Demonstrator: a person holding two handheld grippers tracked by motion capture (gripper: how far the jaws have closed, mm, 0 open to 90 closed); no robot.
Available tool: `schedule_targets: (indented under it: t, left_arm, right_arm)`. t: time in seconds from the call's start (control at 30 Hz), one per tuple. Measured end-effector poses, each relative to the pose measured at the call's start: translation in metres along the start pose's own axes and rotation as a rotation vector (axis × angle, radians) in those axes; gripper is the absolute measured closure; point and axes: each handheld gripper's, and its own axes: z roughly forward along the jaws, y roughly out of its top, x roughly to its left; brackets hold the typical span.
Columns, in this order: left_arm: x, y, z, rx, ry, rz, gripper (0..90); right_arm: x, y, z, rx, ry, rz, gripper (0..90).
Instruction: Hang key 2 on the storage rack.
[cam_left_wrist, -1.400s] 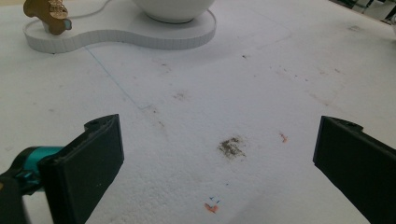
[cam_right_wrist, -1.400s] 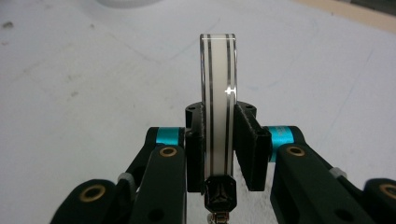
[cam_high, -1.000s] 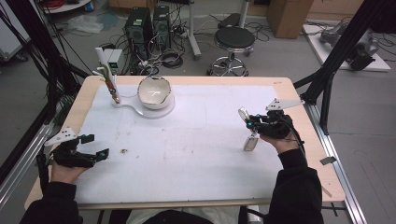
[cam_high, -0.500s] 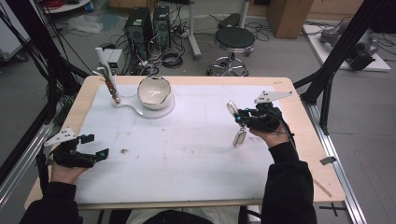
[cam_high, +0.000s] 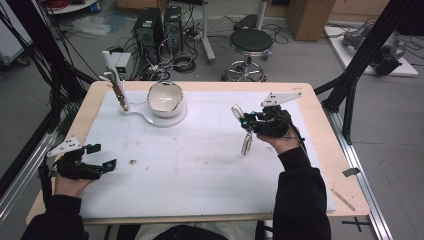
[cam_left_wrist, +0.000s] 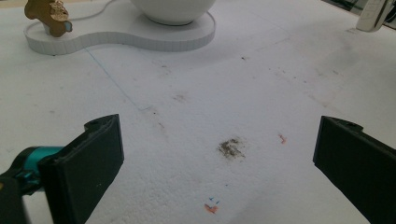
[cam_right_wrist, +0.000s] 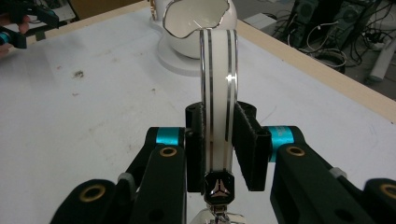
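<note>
My right gripper (cam_high: 244, 122) is over the right half of the white mat, shut on a curved white band with silver stripes (cam_right_wrist: 218, 70). The band's lower end with its metal clasp (cam_high: 246, 144) hangs down from the jaws toward the mat. At the back left stands a white bowl with a jagged rim (cam_high: 165, 97) on a white base (cam_high: 150, 119). Ahead of the band in the right gripper view I see the same bowl (cam_right_wrist: 194, 23). My left gripper (cam_high: 102, 156) rests at the front left, open, with nothing between its jaws (cam_left_wrist: 217, 158).
A thin post with a brown figure (cam_high: 119, 90) rises from the base's left end. A dark smudge (cam_high: 133, 161) marks the mat near the left gripper. The wooden table edge (cam_high: 320, 115) runs right of the mat. A stool (cam_high: 251, 42) and computers stand beyond the table.
My right gripper has carried the band leftward and slightly up, toward the table's middle. The left gripper has stayed in place.
</note>
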Motion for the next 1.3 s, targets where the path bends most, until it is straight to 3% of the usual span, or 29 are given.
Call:
schedule_targets:
  t: [0.47,0.63,0.8,1.3]
  left_arm:
    - [-0.001,0.001,-0.001,-0.015,-0.02,-0.011,2.3]
    - [-0.003,0.001,0.0,0.002,-0.031,-0.003,2.2]
    - [-0.003,0.001,0.0,0.001,-0.027,-0.003,2.2]
    - [-0.004,0.002,-0.001,-0.01,-0.029,0.001,2.2]
  right_arm:
    - [0.014,0.018,0.022,-0.008,0.038,-0.027,74.9]
    - [0.02,0.026,0.034,-0.007,0.065,-0.033,74.9]
    - [0.03,0.033,0.048,-0.016,0.104,-0.051,74.9]
    - [0.047,0.044,0.074,-0.047,0.155,-0.075,74.9]
